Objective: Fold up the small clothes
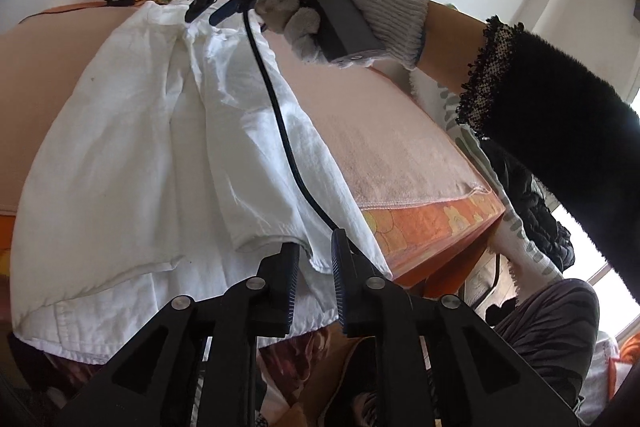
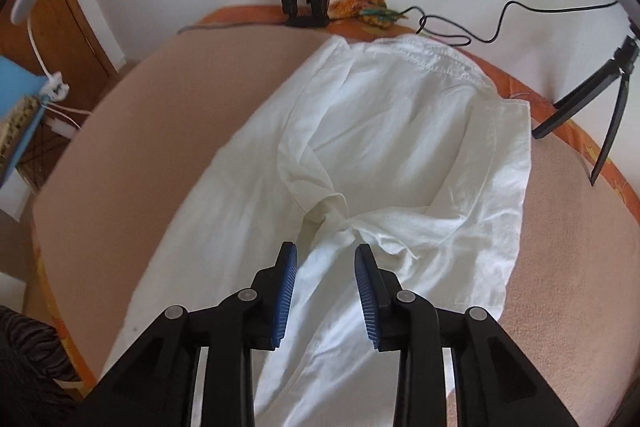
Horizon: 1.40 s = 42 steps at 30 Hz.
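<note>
A white wall stood behind the surface (image 2: 132,115), which was covered with a pinkish towel; on it lay the white garment (image 2: 400,155), stretched long from the near edge toward the wall; a bunched twist of cloth (image 2: 332,215) lay just ahead of the right hand-held gripper (image 2: 326,255), whose jaws stood partly apart and held nothing; the left hand-held gripper (image 1: 316,247) waited over the near hem (image 1: 276,241), its jaws a little apart and empty; I judged the right one nearer to the twist, which needed smoothing first.
</note>
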### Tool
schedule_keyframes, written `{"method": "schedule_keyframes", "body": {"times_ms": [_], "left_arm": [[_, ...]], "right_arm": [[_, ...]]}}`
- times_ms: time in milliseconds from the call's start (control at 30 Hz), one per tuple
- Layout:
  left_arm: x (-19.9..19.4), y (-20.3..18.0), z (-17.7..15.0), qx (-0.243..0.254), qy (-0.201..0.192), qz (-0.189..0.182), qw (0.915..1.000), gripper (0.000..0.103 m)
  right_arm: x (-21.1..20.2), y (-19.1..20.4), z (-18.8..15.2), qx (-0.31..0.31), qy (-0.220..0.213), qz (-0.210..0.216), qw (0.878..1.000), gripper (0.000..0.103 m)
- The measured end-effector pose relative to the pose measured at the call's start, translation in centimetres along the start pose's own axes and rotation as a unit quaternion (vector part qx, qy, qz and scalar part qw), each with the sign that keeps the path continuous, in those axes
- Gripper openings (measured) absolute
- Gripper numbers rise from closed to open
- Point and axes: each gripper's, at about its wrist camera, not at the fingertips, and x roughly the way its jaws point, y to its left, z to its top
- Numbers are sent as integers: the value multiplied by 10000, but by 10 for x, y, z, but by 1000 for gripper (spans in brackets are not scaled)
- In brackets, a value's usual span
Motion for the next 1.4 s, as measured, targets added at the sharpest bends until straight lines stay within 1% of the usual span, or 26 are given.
{"method": "schedule_keyframes", "body": {"times_ms": [100, 133, 200, 267, 333, 400, 467, 500, 533, 567, 600, 667, 733, 800, 867, 933, 967, 1000, 1033, 1133, 1200, 1267, 1300, 1333, 1367, 1400], "left_arm": [[-20, -10, -2, 380, 13, -109, 9992, 14], [-27, -12, -3, 514, 9, -134, 9986, 14], [-44, -15, -6, 715, -5, -185, 9973, 15], [-59, -12, -7, 855, -31, -192, 9961, 15], [-70, -5, -5, 950, -27, -84, 9954, 15], [-77, 9, -1, 904, 33, 60, 9959, 15], [-78, 24, 7, 807, 81, 212, 9965, 15], [-79, 33, 11, 802, 77, 362, 9961, 15], [-80, 40, 15, 796, 53, 497, 9956, 15], [-80, 48, 19, 766, 31, 599, 9953, 15], [-81, 55, 24, 717, 20, 695, 9950, 15], [-82, 66, 31, 626, -32, 827, 9946, 15], [-83, 73, 38, 649, -57, 1059, 9922, 15], [-82, 80, 42, 660, -49, 1147, 9912, 15], [-80, 84, 45, 747, -22, 1267, 9891, 15], [-76, 86, 46, 822, 80, 1297, 9881, 15], [-72, 87, 47, 852, 152, 1272, 9881, 15], [-69, 87, 47, 877, 212, 1273, 9877, 15], [-67, 88, 47, 894, 235, 1276, 9875, 15], [-61, 84, 46, 903, 286, 1184, 9884, 15], [-55, 76, 43, 975, 316, 1081, 9888, 15], [-49, 63, 40, 1148, 352, 981, 9879, 24], [-47, 56, 38, 1282, 345, 949, 9866, 44], [-44, 48, 35, 1437, 316, 945, 9846, 60], [-41, 39, 31, 1642, 283, 971, 9812, 61], [-37, 31, 27, 1846, 309, 995, 9773, 61]], "right_arm": [[-49, -24, -25, 578, -442, 241, 9971, 31], [-63, -32, -40, 755, -542, 240, 9954, 31], [-83, -40, -71, 902, -576, 68, 9942, 32], [-92, -46, -107, 1081, -486, 27, 9929, 33], [-90, -48, -141, 1284, -296, 162, 9911, 32], [-83, -44, -169, 1364, -125, 247, 9903, 32], [-75, -38, -188, 1400, 88, 506, 9888, 32], [-71, -34, -194, 1388, 200, 617, 9882, 32], [-68, -29, -200, 1361, 283, 627, 9883, 32], [-67, -24, -208, 1310, 332, 579, 9891, 28], [-64, -20, -211, 1250, 353, 558, 9900, 21], [-60, -13, -215, 1134, 400, 479, 9916, 11], [-62, -4, -217, 769, 452, 154, 9959, 7], [-62, 4, -223, 467, 552, -118, 9973, 5], [-65, 10, -227, 324, 594, -197, 9975, 6], [-75, 11, -226, 248, 486, -328, 9980, 11], [-83, 12, -223, 246, 296, -362, 9986, 21], [-92, 12, -221, 227, 29, -330, 9992, 27], [-100, 13, -217, 183, -208, -280, 9992, 27], [-105, 19, -206, 68, -581, -281, 9979, 26], [-96, 25, -198, 6, -527, -206, 9984, 25], [-90, 24, -186, 14, -472, -110, 9988, 26], [-88, 22, -178, 44, -449, 62, 9990, 26], [-87, 21, -169, 106, -431, 266, 9987, 28], [-85, 20, -159, 190, -451, 416, 9979, 33], [-84, 18, -150, 274, -482, 550, 9969, 36]]}}
